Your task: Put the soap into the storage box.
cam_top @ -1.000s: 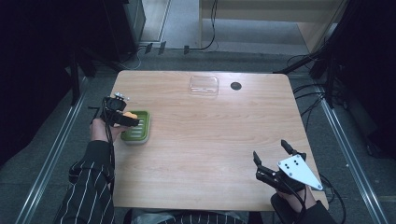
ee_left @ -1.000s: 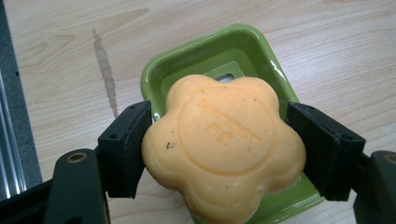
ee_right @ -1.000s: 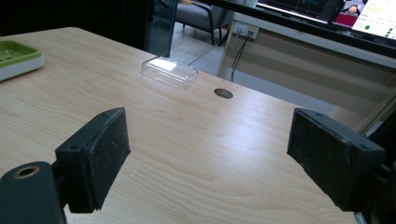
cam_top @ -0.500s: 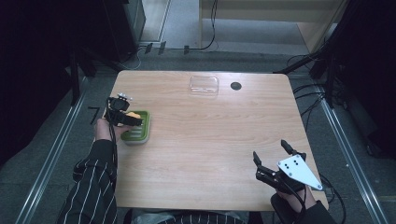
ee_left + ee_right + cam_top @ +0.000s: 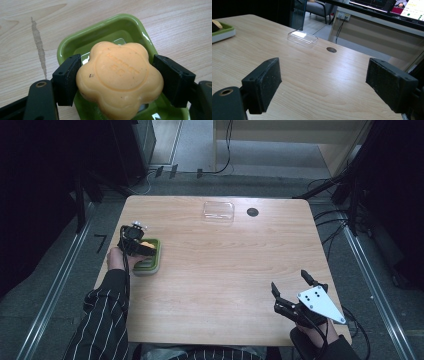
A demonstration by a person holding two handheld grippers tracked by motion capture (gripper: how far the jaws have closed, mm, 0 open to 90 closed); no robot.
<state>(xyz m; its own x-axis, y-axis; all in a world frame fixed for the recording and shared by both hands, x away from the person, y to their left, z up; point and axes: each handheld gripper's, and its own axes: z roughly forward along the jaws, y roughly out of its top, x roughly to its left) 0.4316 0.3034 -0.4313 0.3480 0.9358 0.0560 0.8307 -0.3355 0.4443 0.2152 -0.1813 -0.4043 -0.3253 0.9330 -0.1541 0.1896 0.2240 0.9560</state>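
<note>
1. Left claw: at the left of the high view, jaws pressed on either side of an orange flower-shaped soap; in the left gripper view the pads meet its two flanks.
2. Left forearm: in a striped sleeve, rising from the lower left of the frame.
3. Right claw: lower right of the high view, jaws spread wide with nothing between them.
4. Right hand: at the bottom edge, beneath the grey three-cornered plate.

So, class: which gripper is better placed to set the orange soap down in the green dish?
Left. The left gripper already clamps the soap just above the green dish. The right gripper waits open at the opposite near corner of the table.
</note>
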